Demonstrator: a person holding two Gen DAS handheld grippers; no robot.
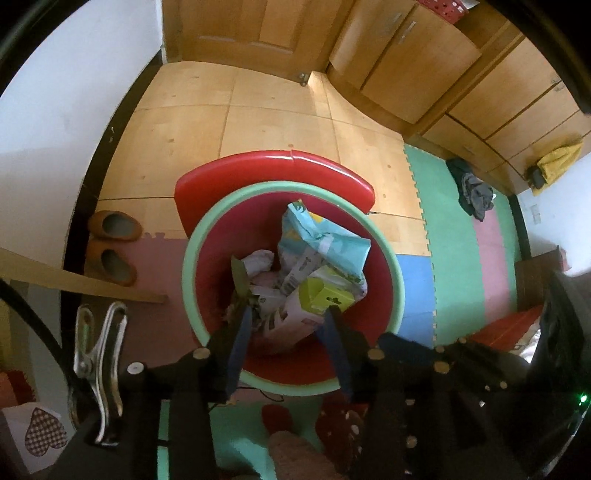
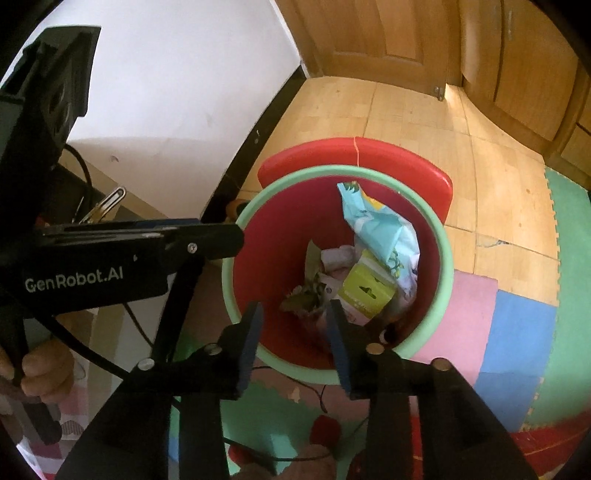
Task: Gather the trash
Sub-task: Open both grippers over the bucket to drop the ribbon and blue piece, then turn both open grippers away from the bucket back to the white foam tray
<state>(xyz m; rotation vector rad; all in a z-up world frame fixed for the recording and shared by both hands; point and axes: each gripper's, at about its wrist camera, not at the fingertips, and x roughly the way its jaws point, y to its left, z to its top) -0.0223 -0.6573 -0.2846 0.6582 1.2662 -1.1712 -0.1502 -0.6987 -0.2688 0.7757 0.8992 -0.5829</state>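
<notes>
A red trash bin with a green rim (image 1: 295,184) (image 2: 332,171) stands on the floor, its red lid (image 1: 273,162) (image 2: 354,151) tipped back behind it. Inside lie a light blue bag (image 1: 321,240) (image 2: 376,225), a yellow-green box (image 1: 325,295) (image 2: 365,288), crumpled paper (image 1: 260,260) (image 2: 338,256) and dry leaves (image 1: 240,277) (image 2: 303,295). My left gripper (image 1: 290,314) hangs open over the near side of the bin, gripping nothing. My right gripper (image 2: 294,308) is open above the same trash. In the right wrist view the left gripper (image 2: 236,238) reaches in from the left at the rim.
Brown slippers (image 1: 114,225) sit by the dark baseboard at left. Coloured foam mats (image 1: 458,236) cover the floor to the right, with a clothes pile (image 1: 474,192) on them. Wooden cabinets (image 1: 406,55) and a door (image 1: 240,29) stand beyond. A metal clip (image 1: 98,332) and cables hang near left.
</notes>
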